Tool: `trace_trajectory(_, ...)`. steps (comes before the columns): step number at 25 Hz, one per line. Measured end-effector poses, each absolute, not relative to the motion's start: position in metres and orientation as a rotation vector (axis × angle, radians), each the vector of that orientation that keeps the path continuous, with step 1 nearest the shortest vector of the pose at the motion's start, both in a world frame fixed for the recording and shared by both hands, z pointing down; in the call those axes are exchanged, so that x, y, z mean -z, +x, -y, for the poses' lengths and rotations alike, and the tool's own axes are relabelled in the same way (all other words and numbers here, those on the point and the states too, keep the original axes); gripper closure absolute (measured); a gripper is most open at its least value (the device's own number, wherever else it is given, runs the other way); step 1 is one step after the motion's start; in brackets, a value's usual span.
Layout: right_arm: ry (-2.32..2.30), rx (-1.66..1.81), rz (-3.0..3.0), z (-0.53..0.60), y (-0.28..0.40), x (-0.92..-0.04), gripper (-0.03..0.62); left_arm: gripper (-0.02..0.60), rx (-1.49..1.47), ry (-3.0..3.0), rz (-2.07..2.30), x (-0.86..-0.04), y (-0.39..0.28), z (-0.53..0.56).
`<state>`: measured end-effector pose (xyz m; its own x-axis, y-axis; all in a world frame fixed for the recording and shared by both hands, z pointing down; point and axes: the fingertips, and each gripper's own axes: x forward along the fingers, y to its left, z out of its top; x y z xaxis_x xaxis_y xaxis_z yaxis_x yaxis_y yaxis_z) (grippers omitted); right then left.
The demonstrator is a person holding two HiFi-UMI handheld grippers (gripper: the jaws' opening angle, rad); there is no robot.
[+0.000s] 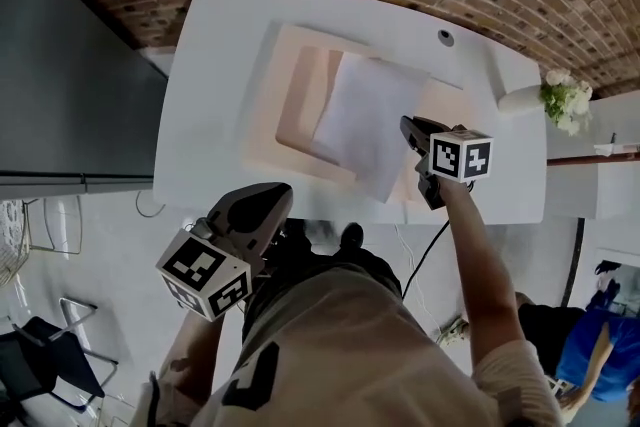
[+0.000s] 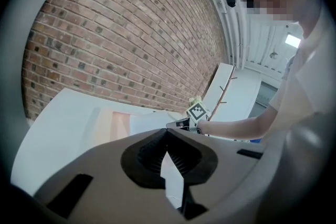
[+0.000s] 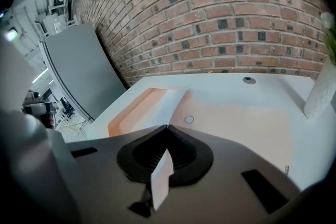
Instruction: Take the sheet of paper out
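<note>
A white sheet of paper (image 1: pixel 368 120) hangs tilted over a shallow peach tray (image 1: pixel 268 120) on the white table (image 1: pixel 205 95). My right gripper (image 1: pixel 408 128) is shut on the sheet's right edge and holds it up off the tray. In the right gripper view the paper (image 3: pixel 173 105) runs forward from the closed jaw tips (image 3: pixel 167 126). The left gripper (image 1: pixel 275 198) hovers near my body, short of the table's front edge, shut and empty. Its own view shows the jaw tips (image 2: pixel 167 130) meeting, with the paper (image 2: pixel 149 124) and the right gripper (image 2: pixel 177 124) beyond.
A white vase of flowers (image 1: pixel 562 98) stands at the table's right end, and a round cable hole (image 1: pixel 445 37) sits near the back edge. A grey panel (image 1: pixel 70 95) is on the left against the brick wall. A chair (image 1: pixel 45 355) and another person (image 1: pixel 590 355) are nearby.
</note>
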<state>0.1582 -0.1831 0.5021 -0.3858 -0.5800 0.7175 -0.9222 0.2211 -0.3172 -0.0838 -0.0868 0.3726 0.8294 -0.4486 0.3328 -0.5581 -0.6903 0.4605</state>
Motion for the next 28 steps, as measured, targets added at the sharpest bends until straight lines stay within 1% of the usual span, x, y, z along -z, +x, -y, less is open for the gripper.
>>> trace_trajectory(15,1.350,-1.020,2.237,0.147,0.214,-0.459,0.571,0.568,-0.324,2.502,0.772,-0.361,-0.003,0.086)
trace_trajectory(28,1.243,-0.974,2.397,0.130,0.232,-0.426,0.571,0.568,-0.348,2.505,0.861,-0.353,0.035,0.072)
